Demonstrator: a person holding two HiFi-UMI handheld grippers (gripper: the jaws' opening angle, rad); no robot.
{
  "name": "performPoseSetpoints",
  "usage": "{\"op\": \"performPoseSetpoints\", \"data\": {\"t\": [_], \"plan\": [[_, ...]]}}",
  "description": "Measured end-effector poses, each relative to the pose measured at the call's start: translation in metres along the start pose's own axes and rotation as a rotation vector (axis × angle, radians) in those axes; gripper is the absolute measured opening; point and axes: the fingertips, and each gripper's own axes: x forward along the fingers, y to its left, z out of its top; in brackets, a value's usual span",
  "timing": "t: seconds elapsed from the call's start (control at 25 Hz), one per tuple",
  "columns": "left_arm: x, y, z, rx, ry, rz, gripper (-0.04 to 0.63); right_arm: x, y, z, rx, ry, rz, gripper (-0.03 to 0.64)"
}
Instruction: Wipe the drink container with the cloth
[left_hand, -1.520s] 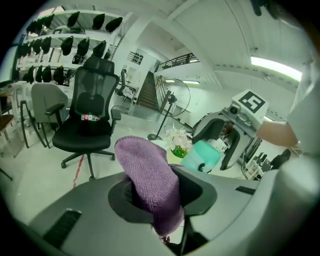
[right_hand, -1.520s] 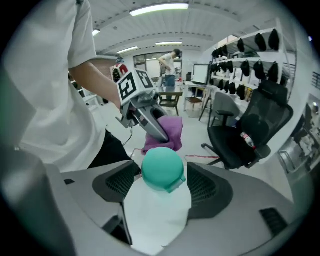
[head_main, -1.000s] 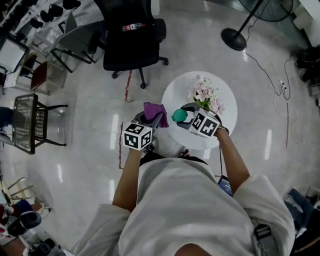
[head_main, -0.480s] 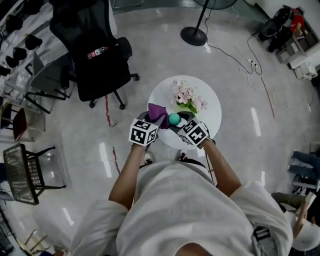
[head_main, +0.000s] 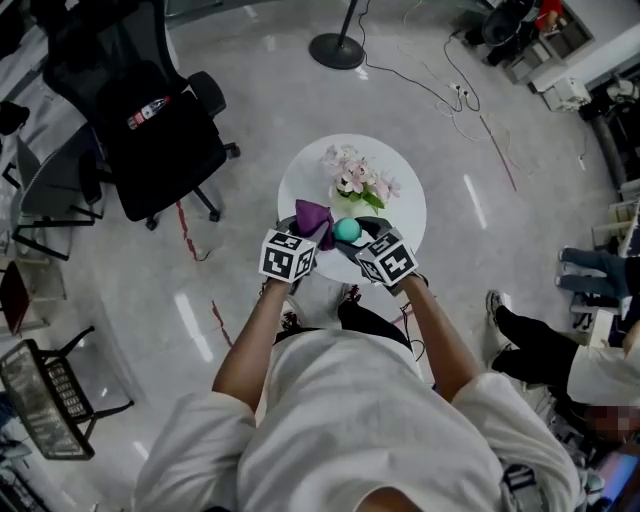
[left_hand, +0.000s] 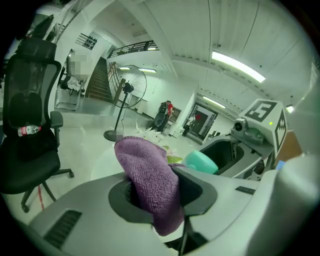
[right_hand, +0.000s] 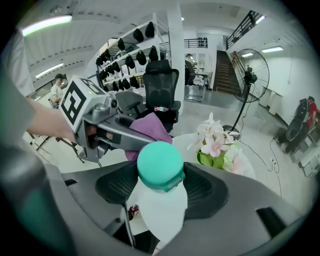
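Note:
My right gripper is shut on a white drink bottle with a teal cap, held upright above the near edge of the round white table. My left gripper is shut on a purple cloth, whose free end sticks up between the jaws. The cloth sits just left of the bottle's cap, close to it; contact cannot be told. In the left gripper view the teal cap shows right of the cloth.
A vase of pink flowers stands on the table just beyond the bottle. A black office chair is at the left, a fan stand at the back, a seated person's legs at the right.
The head view has swung, so the table and chair sit differently in frame. The cloth and the bottle cap have drawn closer together; both grips are unchanged.

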Motion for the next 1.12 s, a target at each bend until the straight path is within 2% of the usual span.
{"op": "performPoseSetpoints", "data": {"t": [0.12,0.28,0.36,0.56,0.64,0.8,0.92,1.0,1.12], "plan": [[0.013,0.007,-0.022,-0.019,0.042,-0.010,0.120,0.002,0.000,-0.001,0.043,0.023,-0.014,0.293],[0.031,0.020,-0.042,-0.101,0.042,-0.016,0.118,0.005,-0.001,-0.002,0.090,0.035,-0.030,0.295],[0.044,0.028,-0.051,-0.112,0.061,-0.019,0.118,0.004,-0.002,-0.003,0.109,0.041,-0.035,0.295],[0.070,0.045,-0.092,-0.138,0.174,-0.010,0.118,0.003,-0.001,-0.008,0.155,0.040,-0.028,0.298],[0.081,0.053,-0.107,-0.124,0.212,0.008,0.118,0.005,-0.001,-0.010,0.160,0.045,-0.020,0.299],[0.098,0.069,-0.119,-0.028,0.264,0.044,0.118,0.011,-0.005,-0.006,0.147,0.051,-0.028,0.301],[0.099,0.067,-0.120,-0.008,0.274,0.027,0.118,0.008,-0.004,-0.007,0.151,0.051,-0.035,0.302],[0.092,0.065,-0.117,-0.017,0.258,0.033,0.119,0.006,-0.002,-0.011,0.111,0.070,-0.033,0.304],[0.069,0.067,-0.104,-0.086,0.183,0.091,0.119,0.001,0.005,-0.017,-0.021,0.117,0.013,0.338]]}}
